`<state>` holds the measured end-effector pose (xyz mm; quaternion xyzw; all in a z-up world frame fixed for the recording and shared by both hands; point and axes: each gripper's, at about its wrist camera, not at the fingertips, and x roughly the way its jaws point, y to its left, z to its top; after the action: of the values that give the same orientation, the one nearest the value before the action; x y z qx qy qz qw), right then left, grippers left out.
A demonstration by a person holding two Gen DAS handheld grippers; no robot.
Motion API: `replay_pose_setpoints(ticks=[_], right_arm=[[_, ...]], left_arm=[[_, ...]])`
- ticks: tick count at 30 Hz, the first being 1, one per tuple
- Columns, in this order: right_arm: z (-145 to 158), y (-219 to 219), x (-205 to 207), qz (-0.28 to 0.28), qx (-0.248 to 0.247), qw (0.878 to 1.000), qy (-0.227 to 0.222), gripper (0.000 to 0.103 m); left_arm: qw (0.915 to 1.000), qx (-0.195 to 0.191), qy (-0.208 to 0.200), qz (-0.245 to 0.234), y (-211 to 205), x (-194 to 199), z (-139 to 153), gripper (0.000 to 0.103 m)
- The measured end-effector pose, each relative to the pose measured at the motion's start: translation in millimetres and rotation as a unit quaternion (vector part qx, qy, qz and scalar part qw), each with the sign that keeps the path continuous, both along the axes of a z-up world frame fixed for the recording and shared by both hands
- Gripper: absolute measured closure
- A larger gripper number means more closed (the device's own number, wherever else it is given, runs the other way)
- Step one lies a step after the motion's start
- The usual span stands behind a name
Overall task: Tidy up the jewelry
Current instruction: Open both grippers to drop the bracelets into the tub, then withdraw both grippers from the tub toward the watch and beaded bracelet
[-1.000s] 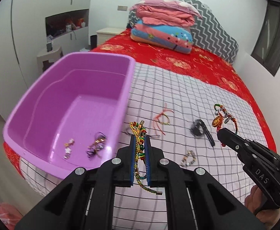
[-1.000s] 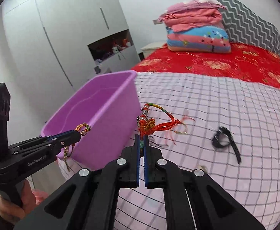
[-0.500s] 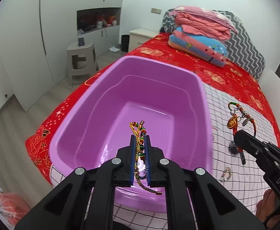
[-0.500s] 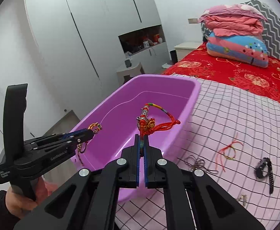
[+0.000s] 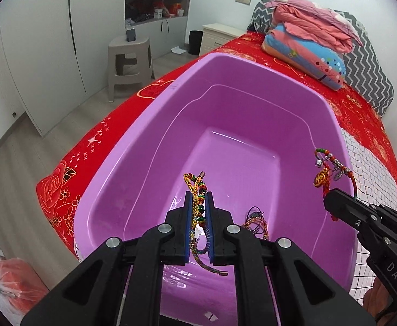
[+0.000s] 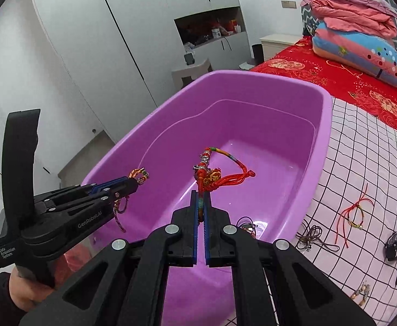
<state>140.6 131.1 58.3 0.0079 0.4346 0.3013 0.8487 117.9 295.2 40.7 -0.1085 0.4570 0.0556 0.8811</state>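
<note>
Left wrist view: the left gripper (image 5: 198,203) pinches a braided multicoloured bracelet (image 5: 195,190) between its fingers above the purple tub (image 5: 171,125). Right wrist view: the right gripper (image 6: 201,203) clamps a red knotted charm bracelet (image 6: 214,175) over the same tub, which sits on the bed (image 6: 361,146).

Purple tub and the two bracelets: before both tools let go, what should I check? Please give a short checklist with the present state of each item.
1. Left tool shut on the braided bracelet: ok.
2. Right tool shut on the red charm bracelet: ok.
3. Both bracelets hang over the purple tub, inside its rim: ok.
4. Tub floor has free room beside the jewelry already in it: ok.
5. Bracelet cords free of the blue pads: cannot tell.
6. All jewelry off the checked cloth: not ok, the black watch and others remain.
</note>
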Motion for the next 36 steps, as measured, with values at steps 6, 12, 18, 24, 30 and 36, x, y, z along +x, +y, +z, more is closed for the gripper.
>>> replay_pose_setpoints(ticks=[6,12,18,24,30,36], right_arm=[[-10.2,9.1,12.1,0.001,-0.019,1.000,0.008,0.099],[-10.1,7.1,14.9,-0.009,-0.034,0.999,0.002,0.064],[-0.8,-3.1,7.2,-0.021,-0.035,0.999,-0.023,0.063],[1.0,-13.1,1.3,-0.025,-0.034,0.999,-0.027,0.063],[3.7,-18.6,-5.0,-0.026,-0.025,0.999,-0.023,0.063],[8.4,-29.2,-11.4,-0.029,-0.017,0.999,-0.024,0.063]], left_arm=[[0.9999,0.004,0.017,0.002,0.1,6.6,-11.0,0.093],[0.9996,0.016,0.018,0.014,0.3,6.1,-9.9,0.057],[0.9985,0.034,-0.006,0.043,5.1,-4.3,3.7,0.011],[0.9981,0.034,0.001,0.052,7.4,-9.7,2.8,0.010],[0.9981,0.030,-0.001,0.054,3.7,-16.5,6.6,0.010],[0.9981,0.033,-0.004,0.053,-1.1,-23.3,13.6,0.010]])
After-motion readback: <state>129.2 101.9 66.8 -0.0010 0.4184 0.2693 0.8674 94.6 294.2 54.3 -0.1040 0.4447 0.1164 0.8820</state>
